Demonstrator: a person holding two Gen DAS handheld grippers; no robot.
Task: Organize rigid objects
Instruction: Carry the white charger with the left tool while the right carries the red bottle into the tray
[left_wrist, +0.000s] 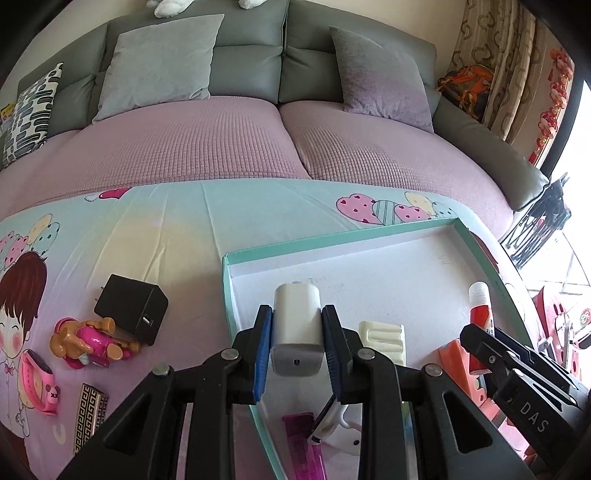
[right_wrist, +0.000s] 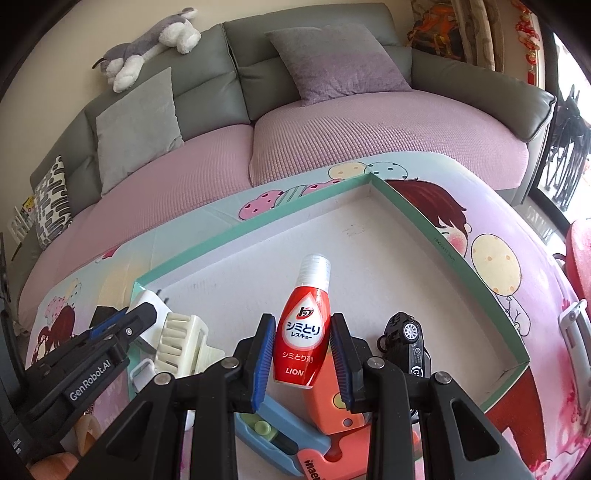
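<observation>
While left jaws clamp white charger, only right view shows bottle gripped.

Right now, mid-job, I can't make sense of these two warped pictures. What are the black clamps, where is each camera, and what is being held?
The clamps are hand-held two-finger grippers, one in each of a person's hands; each carries a wide-angle camera looking along its fingers.

The left camera's view shows the left gripper shut on a white charger over the teal-rimmed tray. Outside the tray, on the cartoon cloth, lie a black charger, a toy figure and a pink watch.

The right camera's view shows the right gripper shut on a red bottle over the same tray, with a black toy car and a cream hair clip inside.
</observation>
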